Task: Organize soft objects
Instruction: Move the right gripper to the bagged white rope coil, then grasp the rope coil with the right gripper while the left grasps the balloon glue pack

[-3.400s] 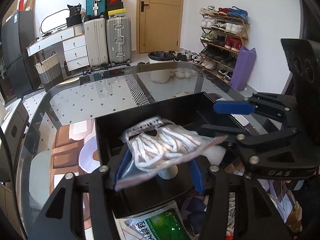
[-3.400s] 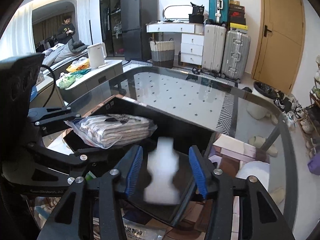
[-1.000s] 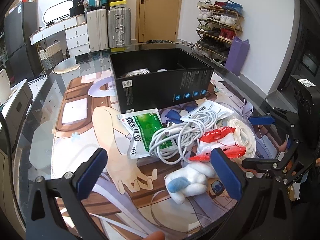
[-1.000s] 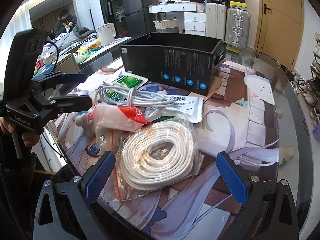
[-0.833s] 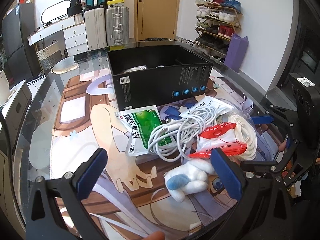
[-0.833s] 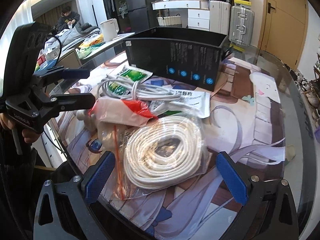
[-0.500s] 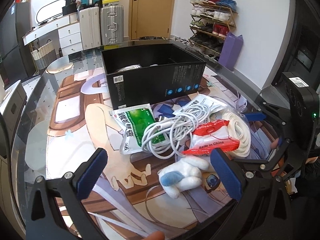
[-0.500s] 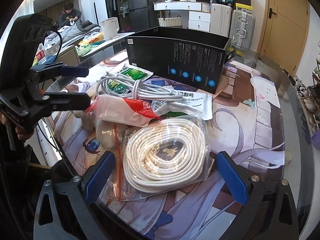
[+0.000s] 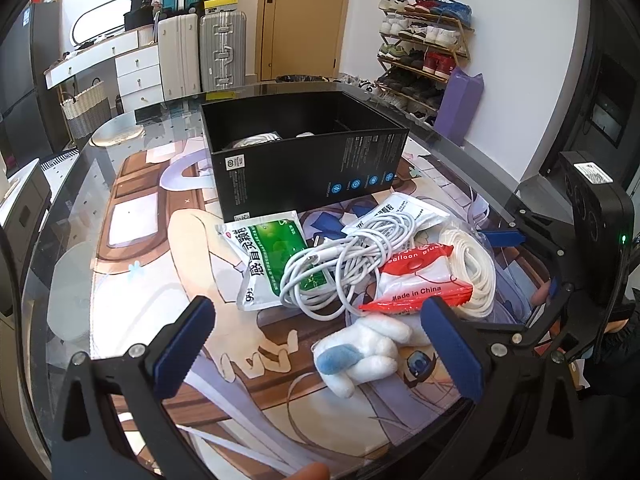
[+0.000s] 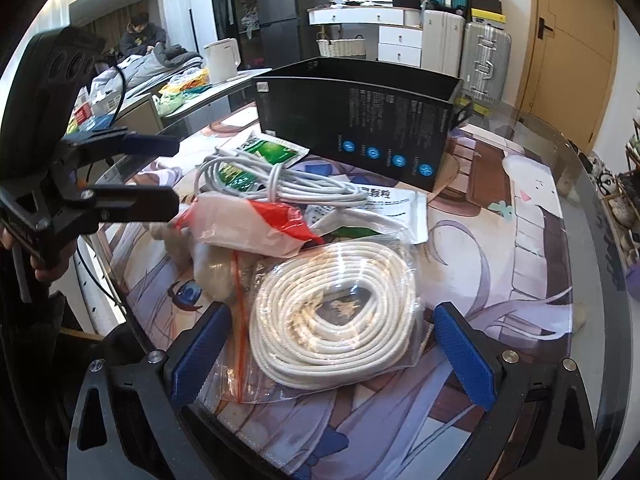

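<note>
Right gripper (image 10: 332, 356) spread wide, empty; bagged white rope coil (image 10: 334, 316) lies flat directly between its fingers, nearer than left gripper (image 9: 320, 344), also spread, empty.

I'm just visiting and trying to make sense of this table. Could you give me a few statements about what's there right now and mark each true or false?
1. Both tools are open and hold nothing. True: the left tool and the right tool are spread wide with nothing gripped.
2. The rope coil is loose on the mat. False: it sits in a clear bag.
3. The black box is closed with a lid. False: its top is open.
4. A plush toy lies in front of the left tool. True.
5. The white cable lies partly on a green packet. True.
6. The red-and-white packet is inside the box. False: it lies on the pile outside.
</note>
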### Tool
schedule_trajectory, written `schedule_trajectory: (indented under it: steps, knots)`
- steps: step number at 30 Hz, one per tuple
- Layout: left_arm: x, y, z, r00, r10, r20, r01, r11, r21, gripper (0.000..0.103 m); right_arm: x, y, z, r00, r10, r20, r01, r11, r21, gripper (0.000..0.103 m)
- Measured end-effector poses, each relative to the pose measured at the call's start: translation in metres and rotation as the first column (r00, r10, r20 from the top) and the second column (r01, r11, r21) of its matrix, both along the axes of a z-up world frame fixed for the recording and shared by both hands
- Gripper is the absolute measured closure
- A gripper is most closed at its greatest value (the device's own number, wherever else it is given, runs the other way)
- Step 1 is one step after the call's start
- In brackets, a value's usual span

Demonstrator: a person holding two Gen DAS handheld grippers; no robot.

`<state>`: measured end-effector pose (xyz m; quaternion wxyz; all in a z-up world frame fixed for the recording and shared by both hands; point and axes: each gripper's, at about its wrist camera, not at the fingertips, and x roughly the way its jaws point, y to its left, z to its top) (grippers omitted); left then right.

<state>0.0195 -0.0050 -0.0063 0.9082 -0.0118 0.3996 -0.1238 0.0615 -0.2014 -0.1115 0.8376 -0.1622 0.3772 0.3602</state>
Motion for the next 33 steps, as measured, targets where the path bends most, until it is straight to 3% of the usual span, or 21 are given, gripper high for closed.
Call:
schedule_trajectory:
  steps: [5, 13, 16, 24, 33]
  knots:
    - [0.0, 0.0, 0.0, 1.0, 0.0, 0.0, 0.0, 1.0, 0.0, 0.0, -0.004, 0.001, 0.0, 1.0, 0.022, 0.009, -0.023, 1.0, 0.005, 0.006]
    - [-0.001, 0.0, 0.002, 1.0, -0.002, 0.005, 0.002, 1.0, -0.004, 0.0, -0.01, -0.006, 0.004, 0.998, 0.065, 0.025, -0.066, 0.998, 0.014, 0.037]
    - [-0.001, 0.0, 0.004, 1.0, -0.003, 0.009, 0.004, 1.0, -0.012, 0.0, -0.011, -0.009, 0.005, 0.997, 0.072, 0.023, -0.072, 0.997, 0.018, 0.043]
    - [-0.004, -0.009, 0.01, 0.999, -0.038, 0.015, 0.039, 0.998, -0.058, 0.0, -0.009, -0.029, 0.016, 0.999, 0.035, 0.036, -0.036, 0.999, 0.027, 0.046]
    - [-0.004, -0.038, 0.014, 0.986, -0.167, 0.015, 0.168, 0.979, -0.115, 0.001, -0.003, -0.048, 0.024, 0.998, -0.02, 0.054, 0.018, 0.999, 0.048, 0.046]
